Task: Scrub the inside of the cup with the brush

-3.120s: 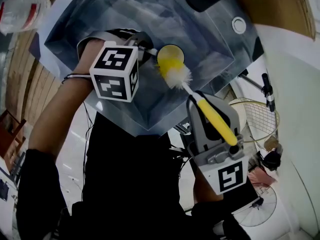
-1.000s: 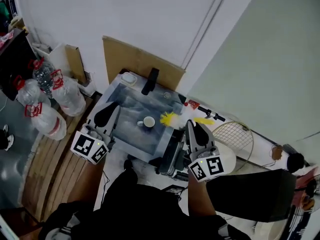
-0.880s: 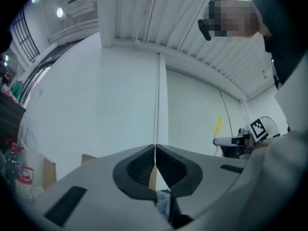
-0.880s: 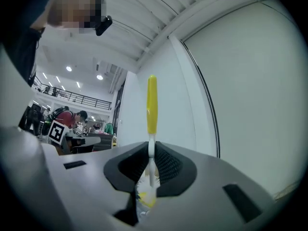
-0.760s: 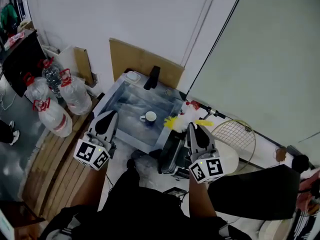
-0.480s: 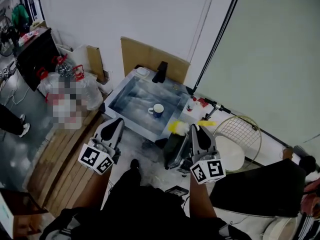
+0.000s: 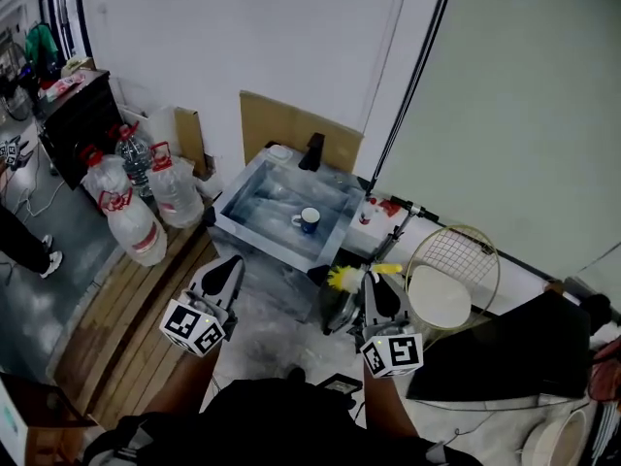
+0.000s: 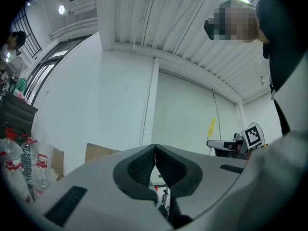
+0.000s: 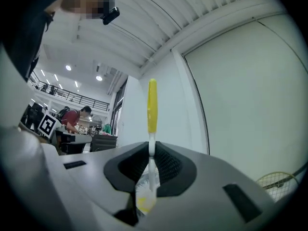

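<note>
The blue cup with a white inside stands upright in the steel sink, far from both grippers. My left gripper hangs low in front of the sink, its jaws shut with nothing between them. My right gripper is shut on the brush at its thin white neck. The yellow handle points up past the fingertips. The brush's yellow and white bristles stick out to the left of the jaws in the head view.
Large water bottles stand left of the sink beside a black cabinet. A cardboard sheet leans on the wall behind the black faucet. A racket and a white round lid lie at the right. Wooden planks cover the floor at the left.
The left gripper let go of the cup, which now stands in the sink. Both grippers have drawn far back from the sink, the brush still in the right one.
</note>
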Demonstrator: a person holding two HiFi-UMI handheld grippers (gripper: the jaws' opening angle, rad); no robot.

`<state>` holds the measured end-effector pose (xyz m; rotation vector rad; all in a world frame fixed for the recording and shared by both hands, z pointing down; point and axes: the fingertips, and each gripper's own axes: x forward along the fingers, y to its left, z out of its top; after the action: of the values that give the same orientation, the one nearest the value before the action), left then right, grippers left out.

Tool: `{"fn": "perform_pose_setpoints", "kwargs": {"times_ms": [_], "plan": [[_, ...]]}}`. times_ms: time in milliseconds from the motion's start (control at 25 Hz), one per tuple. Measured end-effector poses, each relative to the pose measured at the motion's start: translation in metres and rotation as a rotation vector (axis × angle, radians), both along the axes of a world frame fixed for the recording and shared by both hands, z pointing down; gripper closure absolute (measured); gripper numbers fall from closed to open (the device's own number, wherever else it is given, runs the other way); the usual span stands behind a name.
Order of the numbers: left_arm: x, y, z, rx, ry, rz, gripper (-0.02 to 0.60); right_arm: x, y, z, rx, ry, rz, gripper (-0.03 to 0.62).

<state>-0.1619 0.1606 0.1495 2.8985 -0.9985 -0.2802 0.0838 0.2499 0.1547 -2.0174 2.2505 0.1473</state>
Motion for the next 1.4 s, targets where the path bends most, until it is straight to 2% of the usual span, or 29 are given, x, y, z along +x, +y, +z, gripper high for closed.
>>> {"fn": "perform_pose_setpoints", "kwargs": {"times_ms": [240,400,480,600,800,880,1000,1200,1280,1400], "plan": [[-0.036,0.047,0.006,-0.002,0.012,0.07,0.565,-0.059,0.042,0.006,-0.018,-0.016,0.022,0.546],[-0.074,0.079,0.016,0.017,-0.013,0.107,0.565,-0.102,0.077,0.013,-0.031,0.008,0.033,0.546],[-0.087,0.095,0.023,0.028,-0.048,0.117,0.565,-0.121,0.094,0.02,-0.047,0.004,0.033,0.546],[-0.1,0.126,0.037,0.051,-0.108,0.145,0.565,-0.146,0.121,0.031,-0.082,0.008,0.035,0.546],[-0.116,0.157,0.04,0.01,-0.059,0.193,0.565,-0.184,0.148,0.046,-0.152,0.002,-0.01,0.546],[-0.113,0.166,0.049,0.0,-0.109,0.206,0.565,-0.193,0.152,0.05,-0.167,-0.013,-0.044,0.546],[-0.101,0.182,0.051,0.005,-0.153,0.208,0.565,-0.19,0.156,0.048,-0.158,-0.026,-0.073,0.546],[-0.085,0.197,0.028,0.019,-0.104,0.16,0.565,-0.168,0.168,0.038,-0.12,-0.001,-0.164,0.546],[-0.073,0.202,0.029,0.004,-0.098,0.162,0.565,-0.151,0.178,0.034,-0.114,0.032,-0.157,0.546],[-0.047,0.214,0.025,0.006,-0.097,0.198,0.565,-0.117,0.196,0.03,-0.102,0.053,-0.091,0.546]]}}
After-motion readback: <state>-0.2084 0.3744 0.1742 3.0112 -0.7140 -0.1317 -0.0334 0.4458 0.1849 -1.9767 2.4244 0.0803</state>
